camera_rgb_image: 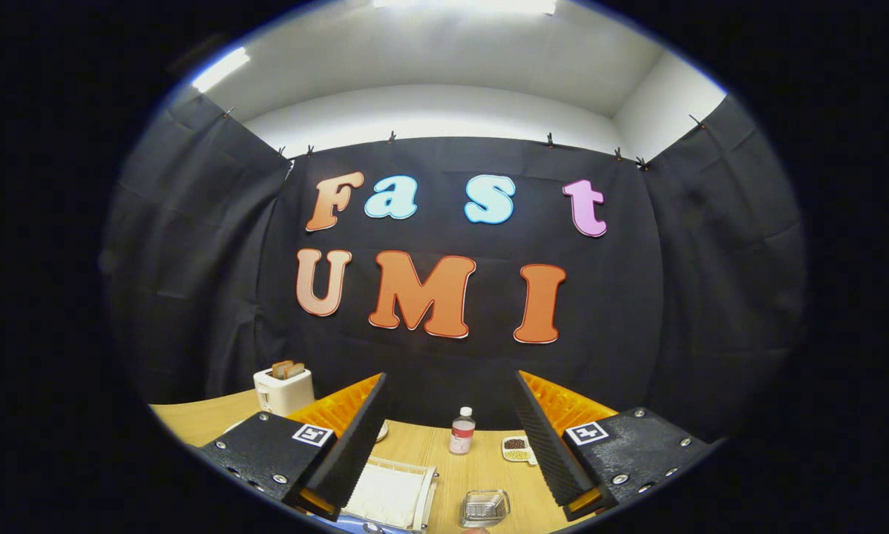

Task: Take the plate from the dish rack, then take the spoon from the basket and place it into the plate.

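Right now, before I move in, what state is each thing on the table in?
hand-held gripper: fingers spread wide, nothing between them, held above the table.
toaster: upright, two slices sticking out of its slots.
bottle: upright, cap on, standing beyond the fingers.
small dish: flat on the table, holding dark and pale bits.
clear glass container: right way up, looks empty.
white rack: flat on the table, contents unclear.

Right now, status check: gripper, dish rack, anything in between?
Gripper open, fingers wide, holding nothing, raised over the table. White dish rack below by one finger. Small bottle and clear container between the fingers.
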The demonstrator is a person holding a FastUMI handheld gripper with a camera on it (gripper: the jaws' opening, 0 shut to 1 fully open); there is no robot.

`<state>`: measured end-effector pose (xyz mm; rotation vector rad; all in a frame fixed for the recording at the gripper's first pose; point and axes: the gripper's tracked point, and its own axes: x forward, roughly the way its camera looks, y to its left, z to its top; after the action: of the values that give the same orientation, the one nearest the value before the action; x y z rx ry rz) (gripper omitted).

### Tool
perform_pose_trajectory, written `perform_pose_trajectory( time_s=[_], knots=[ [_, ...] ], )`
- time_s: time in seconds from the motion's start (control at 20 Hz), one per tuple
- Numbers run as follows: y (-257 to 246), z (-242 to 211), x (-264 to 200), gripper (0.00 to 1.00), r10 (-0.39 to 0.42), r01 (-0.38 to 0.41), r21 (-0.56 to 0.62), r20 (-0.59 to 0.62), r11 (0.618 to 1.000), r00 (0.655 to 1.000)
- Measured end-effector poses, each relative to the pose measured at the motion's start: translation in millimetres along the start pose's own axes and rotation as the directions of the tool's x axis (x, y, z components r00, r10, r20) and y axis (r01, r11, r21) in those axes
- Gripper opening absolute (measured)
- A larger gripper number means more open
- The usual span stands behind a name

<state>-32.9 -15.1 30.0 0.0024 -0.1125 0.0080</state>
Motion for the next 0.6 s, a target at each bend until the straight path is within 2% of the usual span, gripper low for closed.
perform_pose_trajectory(
  time_s=[0.15, 0.35, 0.6],
  knots=[
    [-1.0, 0.3, 3.2, 0.98, 0.001, -0.001, 0.028, 0.007, 1.0, 1.0],
    [-1.3, -16.3, 3.1, 0.99, 0.004, 0.0, 0.069, -0.053, 0.998, 0.999],
    [-2.8, -21.2, 3.6, 0.99, -0.006, 0.011, 0.07, -0.069, 0.997, 0.998]
  ],
)
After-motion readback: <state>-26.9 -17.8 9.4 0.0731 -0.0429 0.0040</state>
